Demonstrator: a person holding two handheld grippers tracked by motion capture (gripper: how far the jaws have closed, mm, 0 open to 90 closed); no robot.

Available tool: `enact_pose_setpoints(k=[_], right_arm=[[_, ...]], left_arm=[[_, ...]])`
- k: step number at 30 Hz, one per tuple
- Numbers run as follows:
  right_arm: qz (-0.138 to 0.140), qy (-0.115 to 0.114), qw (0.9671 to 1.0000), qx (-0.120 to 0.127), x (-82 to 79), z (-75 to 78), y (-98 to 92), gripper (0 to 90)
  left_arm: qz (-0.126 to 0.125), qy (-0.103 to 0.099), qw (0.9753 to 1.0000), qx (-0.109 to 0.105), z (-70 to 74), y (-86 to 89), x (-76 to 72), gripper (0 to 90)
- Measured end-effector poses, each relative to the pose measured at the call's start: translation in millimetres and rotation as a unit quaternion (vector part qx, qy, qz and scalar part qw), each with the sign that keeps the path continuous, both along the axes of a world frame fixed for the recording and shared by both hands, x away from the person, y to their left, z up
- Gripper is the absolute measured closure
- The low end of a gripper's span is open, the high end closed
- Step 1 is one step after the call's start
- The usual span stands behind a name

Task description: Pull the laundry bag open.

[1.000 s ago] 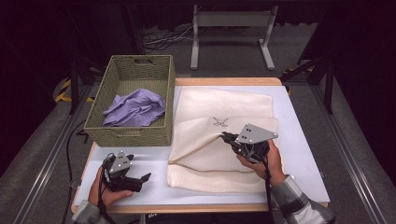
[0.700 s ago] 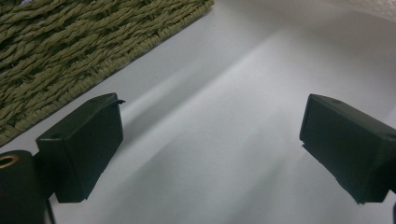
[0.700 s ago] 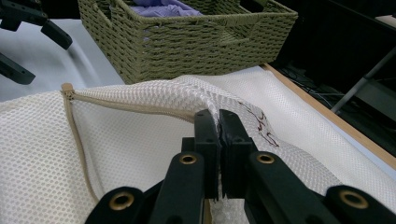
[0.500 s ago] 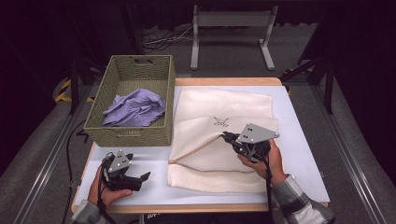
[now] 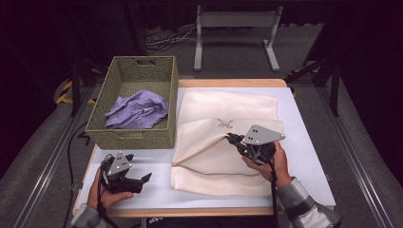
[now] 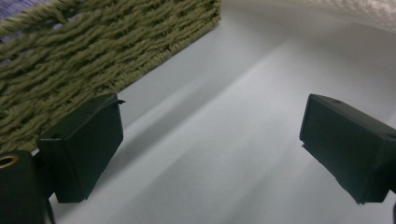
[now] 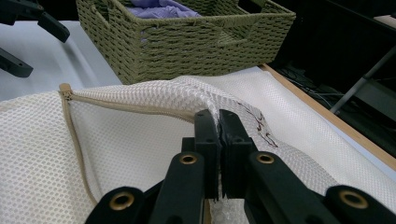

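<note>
A fold of the cream mesh zippered laundry bag point(image 5: 223, 142), spread flat on the white table point(image 5: 309, 156) just beside the olive woven basket point(image 5: 135, 137) holding a crumpled lilac cloth point(image 5: 138, 110), is pinched by the clenched right gripper point(image 5: 230, 137), while the left gripper point(image 5: 145, 179) is held released over bare tabletop.

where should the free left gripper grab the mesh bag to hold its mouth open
On the lower zipper edge of the mesh bag, near its left corner, coming in from the left side. The right gripper already pinches the upper layer, lifting it, so the tan zipper line lies exposed facing the open left gripper.
</note>
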State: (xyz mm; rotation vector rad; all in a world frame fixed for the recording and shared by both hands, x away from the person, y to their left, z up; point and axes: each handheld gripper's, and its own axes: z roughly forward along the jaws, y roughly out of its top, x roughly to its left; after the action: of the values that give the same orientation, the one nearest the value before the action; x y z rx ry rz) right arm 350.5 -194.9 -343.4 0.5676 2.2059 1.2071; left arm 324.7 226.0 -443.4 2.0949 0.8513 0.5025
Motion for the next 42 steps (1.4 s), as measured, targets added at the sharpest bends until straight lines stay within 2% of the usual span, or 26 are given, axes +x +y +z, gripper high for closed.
enact_pose_setpoints(k=[3, 6, 12, 18, 25, 30, 37, 39, 42], right_arm=[[0.001, 0.0, 1.0, 0.0, 0.3, 0.2, 0.7, 87.5], [0.002, 0.001, 1.0, -0.001, 1.4, 0.4, 0.3, 87.6], [0.002, -0.003, 1.0, 0.0, 1.1, 1.6, -1.1, 87.5], [-0.002, -0.004, 1.0, 0.002, 0.7, 3.0, -2.8, 87.5], [-0.002, -0.003, 1.0, 0.005, 0.1, 3.8, -4.7, 87.5], [0.0, 0.002, 1.0, 0.006, 0.1, 3.1, -4.5, 87.5], [0.003, 0.001, 1.0, 0.008, 1.5, 3.5, -3.7, 87.5], [0.002, 0.002, 1.0, 0.009, 1.5, 3.9, -4.3, 87.5], [0.005, 0.005, 0.9999, 0.009, 2.4, 3.9, -3.9, 87.5]], left_arm=[[0.003, -0.01, 0.9999, -0.004, 4.8, 1.9, -0.2, 6.8], [-0.007, -0.026, 0.9995, -0.014, 11.4, 3.7, -0.7, 6.2], [-0.009, -0.041, 0.9989, -0.02, 23.0, 5.2, -0.1, 5.5], [-0.002, -0.055, 0.9984, -0.013, 32.9, 2.5, 1.8, 5.3], [-0.006, -0.073, 0.9973, -0.006, 47.0, 0.0, 4.8, 5.2], [-0.001, -0.084, 0.9964, -0.015, 56.7, 0.5, 8.2, 5.1], [0.001, -0.101, 0.9948, -0.014, 69.1, 1.5, 15.7, 5.1], [0.002, -0.101, 0.9947, -0.021, 72.7, 0.6, 18.3, 5.1], [-0.001, -0.106, 0.9942, -0.018, 77.2, -1.9, 21.4, 5.0]])
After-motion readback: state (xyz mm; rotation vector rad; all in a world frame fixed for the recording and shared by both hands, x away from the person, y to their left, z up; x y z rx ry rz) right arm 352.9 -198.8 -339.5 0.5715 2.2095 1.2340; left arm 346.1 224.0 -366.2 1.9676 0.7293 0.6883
